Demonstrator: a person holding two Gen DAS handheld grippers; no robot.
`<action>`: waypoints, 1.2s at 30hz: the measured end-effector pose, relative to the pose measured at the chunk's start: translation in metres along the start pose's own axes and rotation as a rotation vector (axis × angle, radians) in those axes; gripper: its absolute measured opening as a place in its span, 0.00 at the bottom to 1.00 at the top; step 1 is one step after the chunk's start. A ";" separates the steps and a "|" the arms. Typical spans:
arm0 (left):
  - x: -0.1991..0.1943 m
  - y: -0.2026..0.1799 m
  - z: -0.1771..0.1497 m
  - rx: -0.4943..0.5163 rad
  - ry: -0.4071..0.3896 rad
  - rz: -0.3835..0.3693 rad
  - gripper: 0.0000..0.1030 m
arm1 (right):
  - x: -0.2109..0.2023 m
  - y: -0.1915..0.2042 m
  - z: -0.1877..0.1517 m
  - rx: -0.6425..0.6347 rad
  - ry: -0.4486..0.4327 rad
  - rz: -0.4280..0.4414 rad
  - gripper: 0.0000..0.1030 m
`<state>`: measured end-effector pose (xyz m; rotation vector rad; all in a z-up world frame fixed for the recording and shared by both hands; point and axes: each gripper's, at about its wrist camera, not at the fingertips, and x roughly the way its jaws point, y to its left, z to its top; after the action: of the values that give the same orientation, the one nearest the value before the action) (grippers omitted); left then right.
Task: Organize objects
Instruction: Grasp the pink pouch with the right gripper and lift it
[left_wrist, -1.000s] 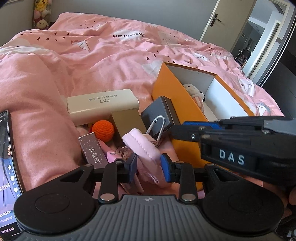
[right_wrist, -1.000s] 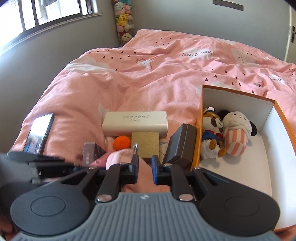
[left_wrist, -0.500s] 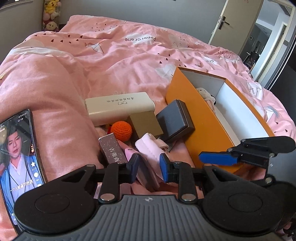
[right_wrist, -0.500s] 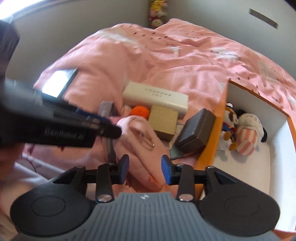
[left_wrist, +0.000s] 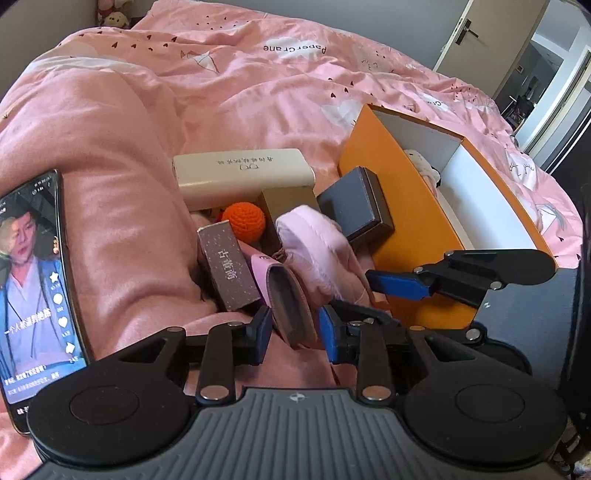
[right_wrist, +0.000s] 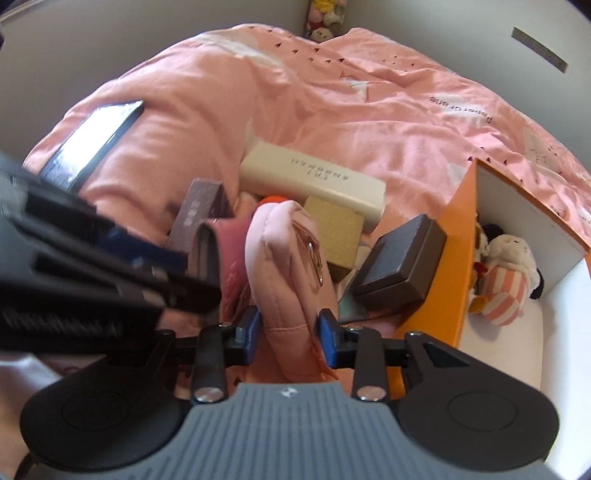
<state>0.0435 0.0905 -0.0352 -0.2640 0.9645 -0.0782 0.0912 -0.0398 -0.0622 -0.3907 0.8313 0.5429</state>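
A pink duvet (left_wrist: 258, 81) covers the bed, and on its right side an orange box (left_wrist: 406, 206) lies open with plush toys (right_wrist: 506, 273) at its far end. Left of the box sits the clutter to be sorted: a long cream case (left_wrist: 243, 173) lying crosswise at the far side, a dark square box (left_wrist: 354, 206) leaning against the orange wall, a tan block (right_wrist: 336, 229), an orange knitted ball (left_wrist: 245, 219) and a brown carton (left_wrist: 229, 273). A phone (left_wrist: 33, 288) lies well apart at the far left.

The pink pouch (right_wrist: 288, 266) lies nearest, its long axis running from the right gripper (right_wrist: 290, 332) away toward the cream case, zipper side turned right toward the orange box. The right gripper's jaws have just been closing, and the blue pads now sit against the pouch's near end on both sides, so it looks pinched. The orange box lies just right of that grip, so a short carry rightward should do.

The left gripper (left_wrist: 293, 332) straddles a pink-edged grey slipper-like piece (left_wrist: 288, 299), long axis pointing away; whether its pads actually press I cannot tell.
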 end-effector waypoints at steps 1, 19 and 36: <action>0.002 0.000 0.001 -0.013 -0.002 0.005 0.34 | -0.001 -0.002 0.001 0.011 0.001 0.000 0.30; 0.007 0.000 0.009 -0.053 0.017 0.014 0.22 | -0.038 -0.029 0.007 0.193 -0.014 0.028 0.27; 0.007 -0.012 0.048 0.026 0.084 -0.089 0.16 | -0.054 -0.039 0.010 0.240 -0.082 -0.006 0.20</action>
<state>0.0878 0.0865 -0.0118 -0.2818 1.0340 -0.1841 0.0905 -0.0816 -0.0089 -0.1494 0.8054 0.4448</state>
